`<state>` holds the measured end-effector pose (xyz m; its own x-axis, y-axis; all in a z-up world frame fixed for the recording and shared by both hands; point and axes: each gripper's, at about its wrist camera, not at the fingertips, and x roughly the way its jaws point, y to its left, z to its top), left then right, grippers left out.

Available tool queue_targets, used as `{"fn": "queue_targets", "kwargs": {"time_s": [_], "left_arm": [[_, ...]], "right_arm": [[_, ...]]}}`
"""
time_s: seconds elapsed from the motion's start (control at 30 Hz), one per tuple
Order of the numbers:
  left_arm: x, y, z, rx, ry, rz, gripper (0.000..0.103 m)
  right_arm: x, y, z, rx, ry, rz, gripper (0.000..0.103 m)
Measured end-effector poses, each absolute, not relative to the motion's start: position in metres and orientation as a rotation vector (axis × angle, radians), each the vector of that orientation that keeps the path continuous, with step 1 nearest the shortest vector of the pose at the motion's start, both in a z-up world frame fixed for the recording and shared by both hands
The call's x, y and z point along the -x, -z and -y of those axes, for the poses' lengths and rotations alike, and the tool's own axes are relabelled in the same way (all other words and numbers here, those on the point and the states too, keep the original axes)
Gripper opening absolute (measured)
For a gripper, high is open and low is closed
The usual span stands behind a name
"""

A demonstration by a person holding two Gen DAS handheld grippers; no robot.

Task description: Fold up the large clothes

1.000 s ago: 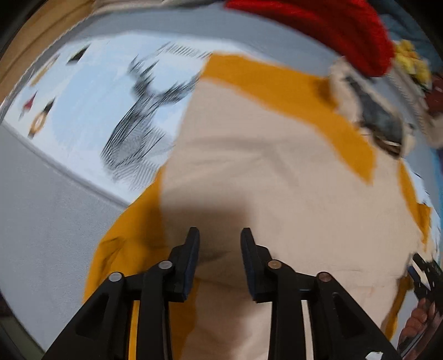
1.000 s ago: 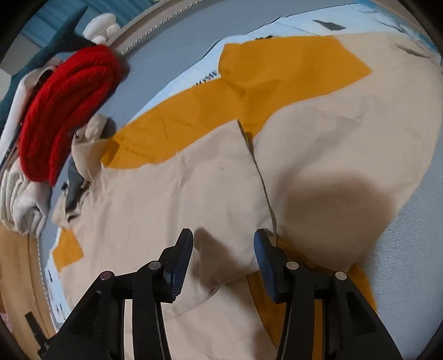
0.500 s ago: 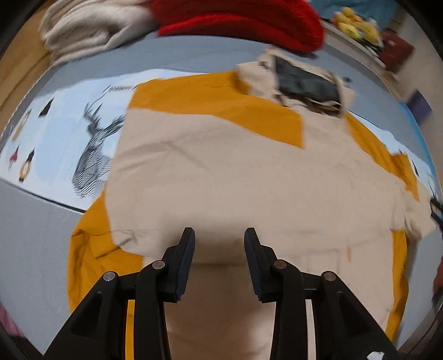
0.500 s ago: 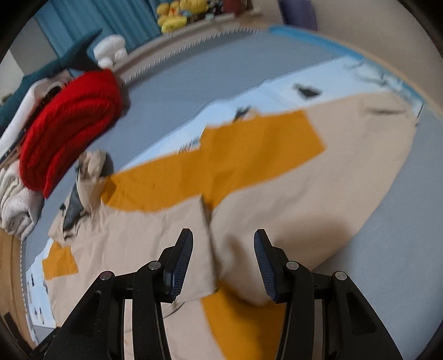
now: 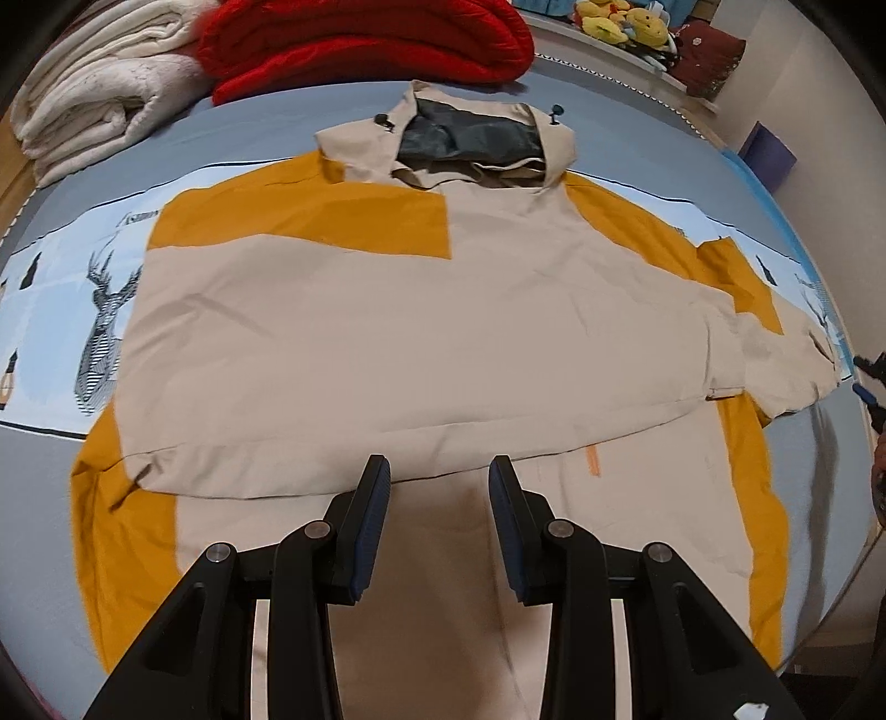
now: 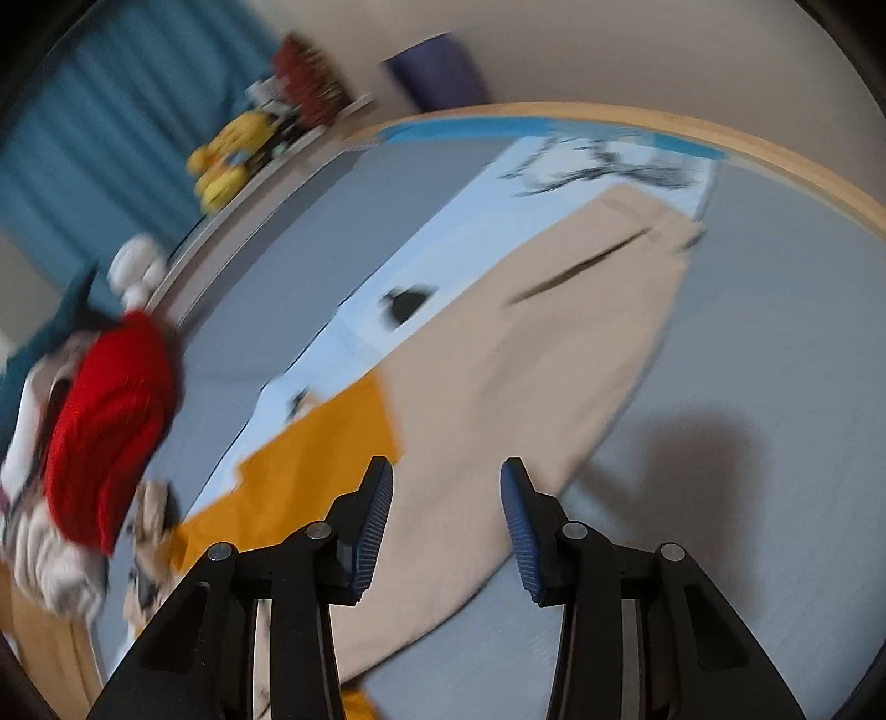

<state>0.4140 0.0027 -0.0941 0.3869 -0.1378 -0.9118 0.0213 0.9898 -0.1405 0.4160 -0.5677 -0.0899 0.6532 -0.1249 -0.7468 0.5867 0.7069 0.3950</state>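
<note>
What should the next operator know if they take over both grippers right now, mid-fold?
Left gripper: open, holding nothing, above the near hem of the beige and mustard-yellow hooded jacket.
Right gripper: open, holding nothing, over the jacket's beige sleeve; that view is blurred.
Jacket lies flat on the grey bed cover, across a light blue deer-print sheet, hood towards the folded red knit blanket and cream blanket.
Done: one beige panel is folded across the body.
Left: the right-side sleeve is spread out to the side and probably goes in next, then fold lengthwise.
</note>
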Motion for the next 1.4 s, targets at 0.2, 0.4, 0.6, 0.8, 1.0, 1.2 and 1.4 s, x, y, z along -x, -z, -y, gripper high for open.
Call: {"fn": "queue_targets", "kwargs": {"time_s": [0.2,0.4,0.6,0.8,1.0,1.2,1.4], "left_arm": [[-0.426,0.099,0.005,0.109,0.123,-1.169,0.033],[-0.435,0.106,0.008,0.095,0.130,-1.174,0.033],[-0.436,0.110,0.011,0.064,0.138,-1.181,0.033],[-0.437,0.110,0.011,0.066,0.145,-1.181,0.033],[-0.436,0.107,0.006,0.070,0.145,-1.176,0.033],[-0.432,0.100,-0.003,0.077,0.141,-1.164,0.033],[-0.426,0.089,-0.017,0.096,0.130,-1.144,0.033]], "right_arm": [[-0.402,0.126,0.650,-0.846,0.534,-0.772,0.042],[-0.404,0.171,0.682,-1.013,0.568,-0.806,0.042],[-0.414,0.187,0.693,-1.022,0.563,-0.767,0.042],[-0.416,0.191,0.704,-1.033,0.582,-0.704,0.018],[-0.416,0.194,0.705,-1.031,0.592,-0.661,0.002],[-0.425,0.149,0.674,-0.910,0.583,-0.539,0.001],[-0.453,0.099,0.608,-0.723,0.483,-0.507,0.001]]}}
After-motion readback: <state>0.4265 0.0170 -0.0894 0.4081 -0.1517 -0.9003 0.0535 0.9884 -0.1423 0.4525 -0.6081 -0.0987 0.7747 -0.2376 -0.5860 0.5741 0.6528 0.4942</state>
